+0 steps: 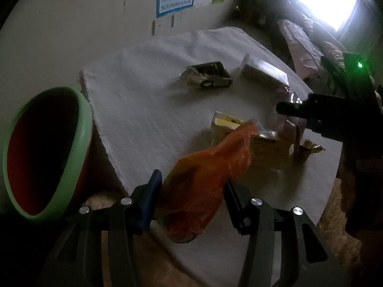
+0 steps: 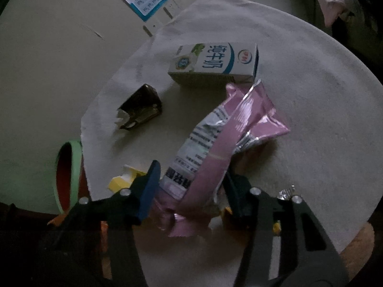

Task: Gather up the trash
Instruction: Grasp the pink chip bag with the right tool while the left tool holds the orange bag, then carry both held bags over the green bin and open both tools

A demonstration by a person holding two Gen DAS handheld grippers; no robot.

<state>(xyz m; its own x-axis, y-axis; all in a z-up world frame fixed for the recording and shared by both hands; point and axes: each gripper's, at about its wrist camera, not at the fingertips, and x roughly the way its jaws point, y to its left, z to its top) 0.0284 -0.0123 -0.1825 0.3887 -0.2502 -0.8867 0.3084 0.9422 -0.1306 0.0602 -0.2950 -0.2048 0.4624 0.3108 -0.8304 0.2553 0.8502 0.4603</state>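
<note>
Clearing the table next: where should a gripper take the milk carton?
Across the milk carton's two short sides, coming from above. It lies flat on the cloth, so those sides are exposed; its pink-wrapper side looks crowded.

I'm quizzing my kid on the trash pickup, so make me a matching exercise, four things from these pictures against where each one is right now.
Things:
1. orange bag
2. pink wrapper
3. milk carton
4. bin

Places:
A. lying on the cloth, untouched
B. between the left gripper's fingers
C. beside the table edge
D. between the right gripper's fingers

Pairs: 1-B, 2-D, 3-A, 4-C
</note>
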